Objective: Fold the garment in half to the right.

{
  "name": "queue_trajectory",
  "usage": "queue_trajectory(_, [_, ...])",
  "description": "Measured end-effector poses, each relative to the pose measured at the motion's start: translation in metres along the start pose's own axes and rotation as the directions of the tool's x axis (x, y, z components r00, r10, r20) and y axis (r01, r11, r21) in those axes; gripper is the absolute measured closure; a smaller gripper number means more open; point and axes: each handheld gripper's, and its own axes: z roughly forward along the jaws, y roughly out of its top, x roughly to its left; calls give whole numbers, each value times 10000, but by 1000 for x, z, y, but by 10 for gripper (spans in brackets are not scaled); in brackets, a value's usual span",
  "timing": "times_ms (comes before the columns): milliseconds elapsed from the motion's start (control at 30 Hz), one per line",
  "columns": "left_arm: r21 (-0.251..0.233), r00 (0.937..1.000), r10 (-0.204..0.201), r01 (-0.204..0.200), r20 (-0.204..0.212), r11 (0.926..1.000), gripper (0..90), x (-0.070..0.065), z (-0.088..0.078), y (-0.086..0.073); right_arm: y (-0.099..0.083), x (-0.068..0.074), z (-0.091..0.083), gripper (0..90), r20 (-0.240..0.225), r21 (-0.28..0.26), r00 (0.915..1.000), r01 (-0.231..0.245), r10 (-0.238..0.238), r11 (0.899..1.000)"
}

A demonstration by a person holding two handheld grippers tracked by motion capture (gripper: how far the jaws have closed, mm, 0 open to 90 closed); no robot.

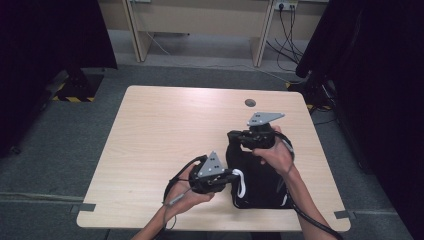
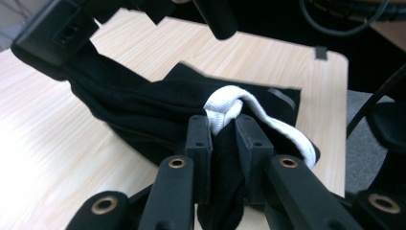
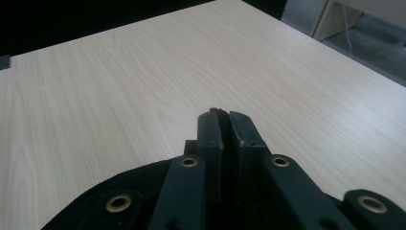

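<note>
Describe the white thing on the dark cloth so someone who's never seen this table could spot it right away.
Start at the light wooden table; on its near right part lies a black garment, pinched by both grippers. At the garment's left edge, by the left gripper, a thick white drawstring curls in a knotted loop. It is the one white thing on the black fabric.

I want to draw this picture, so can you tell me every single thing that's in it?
Table: one, pale wood, in the middle of the room.
Black garment: one, black, on the table's near right part, held up at two spots.
White cord: one, white, knotted, at the garment's left edge.
Round cap: one, grey, set in the table's far edge.
Desk: one, beige, behind the table.
Cables: several, black, hanging by the desk.
Left claw: one, black, shut on the garment beside the cord.
Right claw: one, black, shut on the garment's far corner.
</note>
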Motion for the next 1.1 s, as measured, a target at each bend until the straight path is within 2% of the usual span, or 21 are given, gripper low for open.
queue_trajectory(167, [-4,9988,206,-206,443,9998,772,-11,27,18,-15,-11,-26,838,409,-68,9991,-143,145,9999])
queue_trajectory(267, [159,9971,270,-282,705,9995,770,-18,48,23,-30,-23,-36,834,463,-68,9981,-413,416,9991])
queue_trajectory(500, [452,9958,158,-199,901,9988,763,-25,85,22,-64,-45,-39,804,671,119,9915,-1122,1111,9936])
queue_trajectory(533, [461,9956,121,-165,928,9988,757,-25,88,22,-68,-47,-42,779,727,105,9896,-1249,1238,9921])
queue_trajectory(600, [383,9941,-11,-31,1081,9993,695,-26,94,20,-72,-51,-44,639,920,227,9843,-1533,1507,9879])
queue_trajectory(700, [66,9928,-174,167,1188,9998,492,-26,92,20,-75,-54,-49,492,1546,348,9712,-1886,1811,9814])
queue_trajectory(767, [-165,9926,-440,461,1135,9988,403,-24,85,23,-74,-54,-52,420,1742,359,9650,-2054,1962,9780])
queue_trajectory(867, [-445,9945,-568,609,880,9972,273,-21,71,25,-70,-53,-56,344,2427,574,9476,-2275,2075,9721])
queue_trajectory(933, [-566,9943,-765,808,737,9951,243,-17,63,22,-69,-52,-56,322,2604,558,9410,-2380,2160,9697])
queue_trajectory(967, [-556,9930,-942,982,711,9936,226,-16,59,18,-68,-51,-56,313,2627,624,9396,-2434,2194,9679])
queue_trajectory(1033, [-441,9929,-1031,1058,585,9934,199,-13,55,10,-68,-49,-56,296,2714,790,9402,-2350,2060,9688])
queue_trajectory(1100, [-196,9921,-1246,1250,171,9920,188,-10,53,-2,-69,-48,-55,295,2899,958,9362,-2351,1988,9672])
